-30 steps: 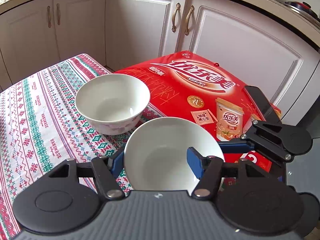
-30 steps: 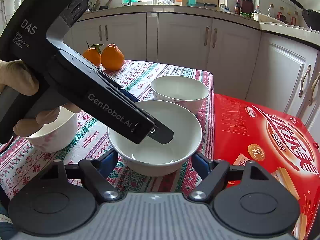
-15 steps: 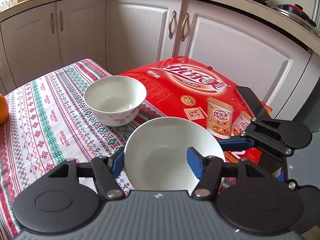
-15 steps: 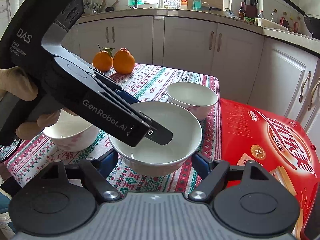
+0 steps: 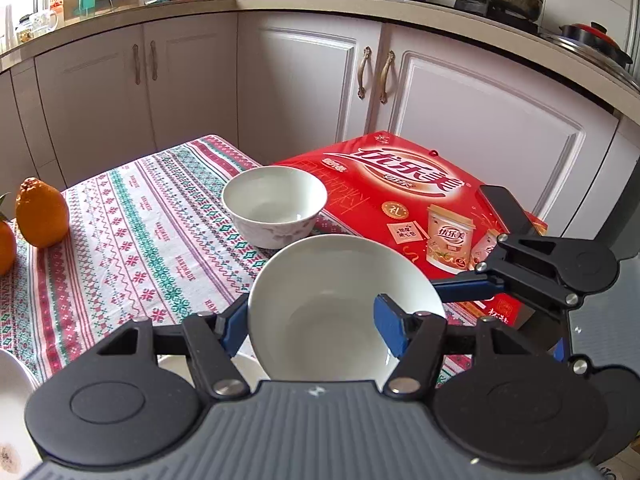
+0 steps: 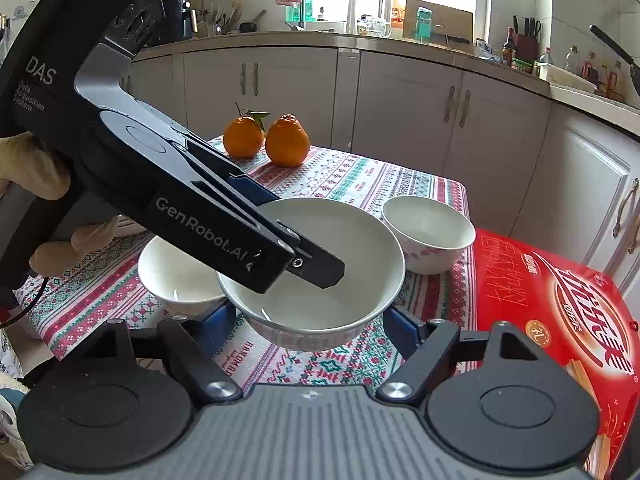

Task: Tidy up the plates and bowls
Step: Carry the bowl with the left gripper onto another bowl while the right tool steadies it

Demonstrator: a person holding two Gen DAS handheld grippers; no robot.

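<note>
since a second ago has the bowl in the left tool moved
Yes. The held bowl has risen and shifted left, now overlapping the bowl at the left and farther from the bowl by the red box.

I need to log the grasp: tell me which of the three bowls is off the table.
The middle bowl, gripped at its rim by the left tool; the other two bowls rest on the tablecloth.
</note>
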